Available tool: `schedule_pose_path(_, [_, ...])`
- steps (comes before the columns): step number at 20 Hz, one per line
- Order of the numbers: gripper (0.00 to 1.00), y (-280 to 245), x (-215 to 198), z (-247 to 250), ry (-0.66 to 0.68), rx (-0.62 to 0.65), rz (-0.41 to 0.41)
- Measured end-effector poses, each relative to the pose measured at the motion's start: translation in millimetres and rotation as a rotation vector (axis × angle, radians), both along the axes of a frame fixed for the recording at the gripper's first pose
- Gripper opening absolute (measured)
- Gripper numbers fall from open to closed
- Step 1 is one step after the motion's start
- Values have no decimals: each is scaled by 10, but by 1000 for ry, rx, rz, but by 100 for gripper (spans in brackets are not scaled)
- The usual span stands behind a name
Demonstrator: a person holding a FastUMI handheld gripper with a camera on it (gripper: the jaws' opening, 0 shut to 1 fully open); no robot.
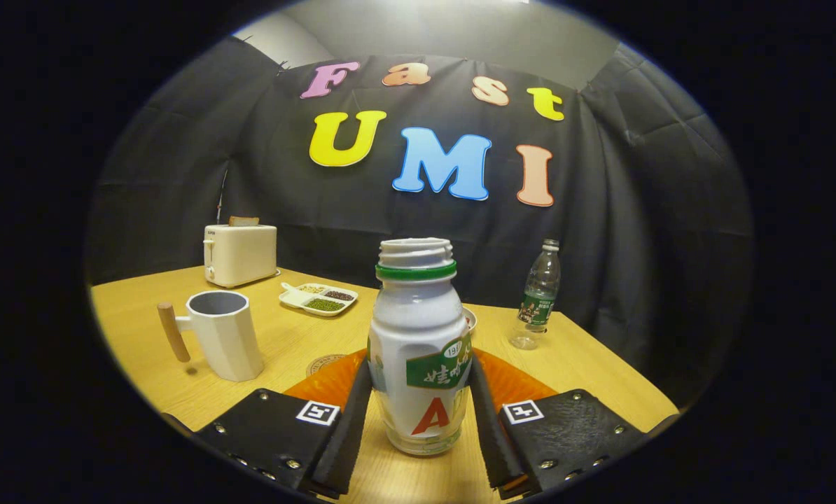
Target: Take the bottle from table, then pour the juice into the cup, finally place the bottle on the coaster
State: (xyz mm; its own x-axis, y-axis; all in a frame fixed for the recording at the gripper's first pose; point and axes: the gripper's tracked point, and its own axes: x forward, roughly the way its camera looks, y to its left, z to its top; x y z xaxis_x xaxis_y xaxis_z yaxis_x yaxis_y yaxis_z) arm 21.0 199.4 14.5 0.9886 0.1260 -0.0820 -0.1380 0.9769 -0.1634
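White plastic bottle, uncapped, green ring below the threaded neck, stands upright between the two fingers of the gripper. Both fingers press on its lower sides; grasp is closed on the bottle. Whether its base rests on the wooden table or is just lifted off it, cannot tell.

Orange mat lies on the table directly behind the bottle, showing on either side of it. Round coaster sits at the mat's left edge, touching or nearly so, partly hidden by the mat.

White faceted cup with a wooden handle stands upright to the left of the fingers, near the table's left edge, well apart from the bottle. Handle points left.

Beyond the cup, towards the table's far left corner: cream toaster with a slice of bread in its slot. Beside it, a white divided dish holding beans and grains in separate compartments.

Small bowl rim peeks out just behind the bottle's right shoulder.

Clear water bottle, green label, capped, upright near the table's far right edge.
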Motion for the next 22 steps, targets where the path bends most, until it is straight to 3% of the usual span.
schedule_pose_path(9, [70, 108, -14, 432, -125, -291, -43])
schedule_pose_path(22, [70, 659, 55, 692, -230, -633, -19])
